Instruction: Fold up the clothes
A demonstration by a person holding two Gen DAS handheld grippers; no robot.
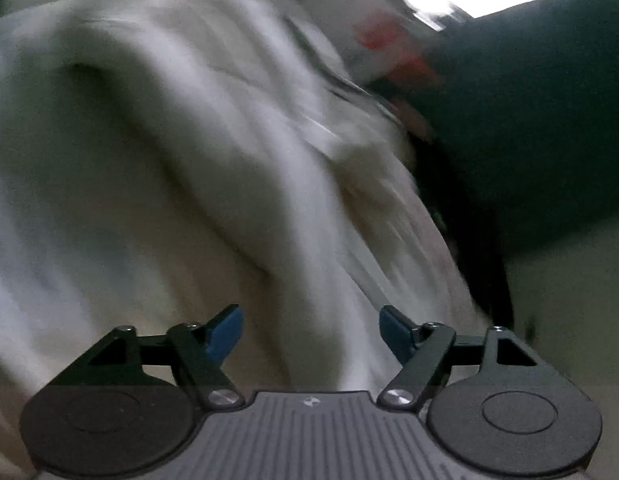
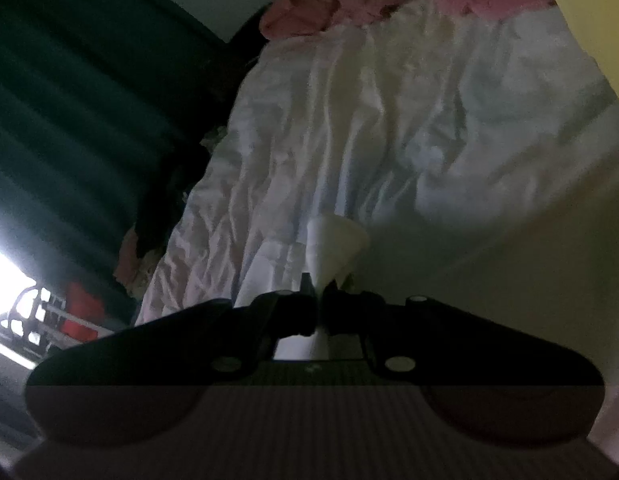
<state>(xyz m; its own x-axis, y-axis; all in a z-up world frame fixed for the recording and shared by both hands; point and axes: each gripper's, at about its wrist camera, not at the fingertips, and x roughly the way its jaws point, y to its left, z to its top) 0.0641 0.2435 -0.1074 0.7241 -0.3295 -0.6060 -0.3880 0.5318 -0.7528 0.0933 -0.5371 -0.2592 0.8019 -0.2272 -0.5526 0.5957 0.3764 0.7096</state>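
Note:
A pale cream garment (image 1: 181,184) fills the blurred left wrist view, hanging or draped just ahead of my left gripper (image 1: 311,334). That gripper is open, its blue-padded fingers apart with nothing between them. In the right wrist view my right gripper (image 2: 318,292) is shut on a pinched fold of the cream garment (image 2: 335,244), which rises as a small cone above the fingertips. The rest of that cloth spreads to the right (image 2: 489,280).
A crumpled white bedsheet (image 2: 349,128) covers the bed. Pink clothes (image 2: 349,4) lie piled at its far end. A dark green curtain (image 2: 69,120) hangs at the left, with a bright window and a red item (image 2: 79,312) below it.

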